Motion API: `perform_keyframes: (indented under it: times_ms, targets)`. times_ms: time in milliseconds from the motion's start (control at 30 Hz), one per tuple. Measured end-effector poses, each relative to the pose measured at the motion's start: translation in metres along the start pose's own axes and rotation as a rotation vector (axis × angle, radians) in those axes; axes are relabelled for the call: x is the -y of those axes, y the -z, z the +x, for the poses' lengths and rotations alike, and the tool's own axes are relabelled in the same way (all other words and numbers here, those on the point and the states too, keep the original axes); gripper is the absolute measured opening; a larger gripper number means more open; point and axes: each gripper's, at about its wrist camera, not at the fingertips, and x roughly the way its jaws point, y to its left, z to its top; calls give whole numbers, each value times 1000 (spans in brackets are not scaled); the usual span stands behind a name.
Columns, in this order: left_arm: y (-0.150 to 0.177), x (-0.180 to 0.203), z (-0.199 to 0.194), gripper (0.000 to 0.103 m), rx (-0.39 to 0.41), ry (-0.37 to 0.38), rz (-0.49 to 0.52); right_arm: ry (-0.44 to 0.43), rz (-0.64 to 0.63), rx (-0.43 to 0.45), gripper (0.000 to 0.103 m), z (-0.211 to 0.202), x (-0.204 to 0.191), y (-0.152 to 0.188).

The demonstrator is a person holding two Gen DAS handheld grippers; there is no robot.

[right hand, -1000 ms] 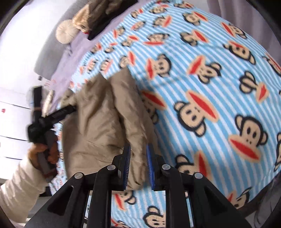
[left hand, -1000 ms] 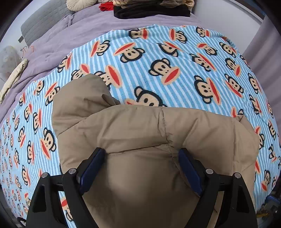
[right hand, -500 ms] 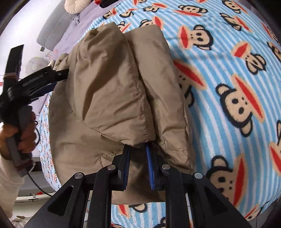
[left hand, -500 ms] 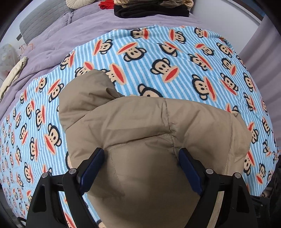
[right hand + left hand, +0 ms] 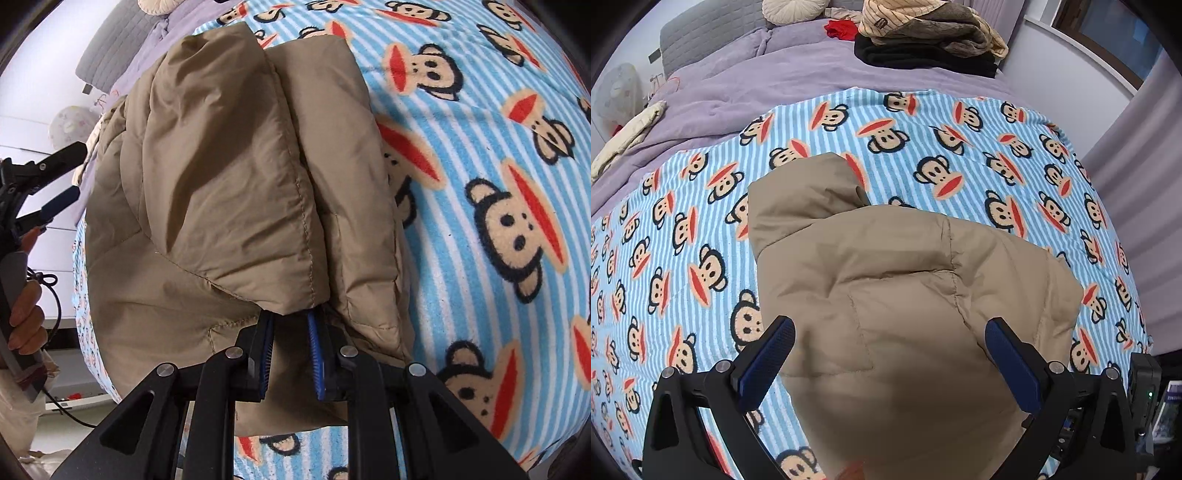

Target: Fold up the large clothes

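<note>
A tan padded jacket (image 5: 905,295) lies folded in a thick bundle on the monkey-print striped blanket (image 5: 923,147). My left gripper (image 5: 889,326) hovers over the jacket's near part, its jaws opening wide; the blue pads stand to either side of the fabric without pressing it. In the right wrist view the jacket (image 5: 221,184) fills the centre, and my right gripper (image 5: 290,317) is shut narrowly on the lower edge of its folded-over top layer, which covers the fingertips. The left gripper (image 5: 70,175) shows at the far left, held by a person's hand (image 5: 26,317).
A stack of folded clothes (image 5: 931,40) sits at the bed's far end on purple bedding (image 5: 738,92), with a round cushion (image 5: 794,9) beside it. A cream garment (image 5: 628,136) lies at the left edge. A curtain (image 5: 1137,184) hangs to the right.
The right gripper came down and in close, bringing the jacket's fold over the bundle. The left gripper's jaws spread wider and it drew back upward, so more blanket shows.
</note>
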Motion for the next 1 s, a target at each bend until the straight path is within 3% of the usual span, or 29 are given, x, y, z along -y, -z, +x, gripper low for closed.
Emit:
perform_keyframes:
  times_ms: [100, 267, 333, 400, 533, 567, 600, 633, 700, 800, 1000]
  targets:
    - [2, -5, 7, 103, -28, 5, -32, 2, -4, -13, 20, 6, -3, -5]
    - [11, -20, 20, 103, -86, -55, -58, -15, -11, -22, 23, -3, -11, -9]
    - [16, -28, 18, 103, -93, -39, -68, -46, -7, -7, 35, -14, -12, -12]
    - [23, -38, 17, 103, -109, 5, -81, -34, -10, 29, 65, -26, -13, -15]
    - [38, -58, 16, 103, -127, 58, -122, -57, 14, 103, 71, -45, -8, -30]
    - [41, -63, 16, 103, -132, 75, -133, -61, 26, 114, 80, -45, -4, -35]
    - [44, -68, 15, 103, -138, 98, -145, -65, 39, 123, 88, -45, -1, -39]
    - [47, -72, 15, 103, -147, 126, -156, -71, 49, 129, 90, -44, 3, -43]
    - [53, -81, 20, 103, -189, 224, -181, -103, 58, 128, 103, -45, 10, -52]
    - [62, -94, 29, 103, -248, 364, -238, -164, 71, 109, 103, -38, 22, -63]
    - [75, -115, 41, 103, -248, 541, -320, -258, 85, 52, 103, -29, 33, -76]
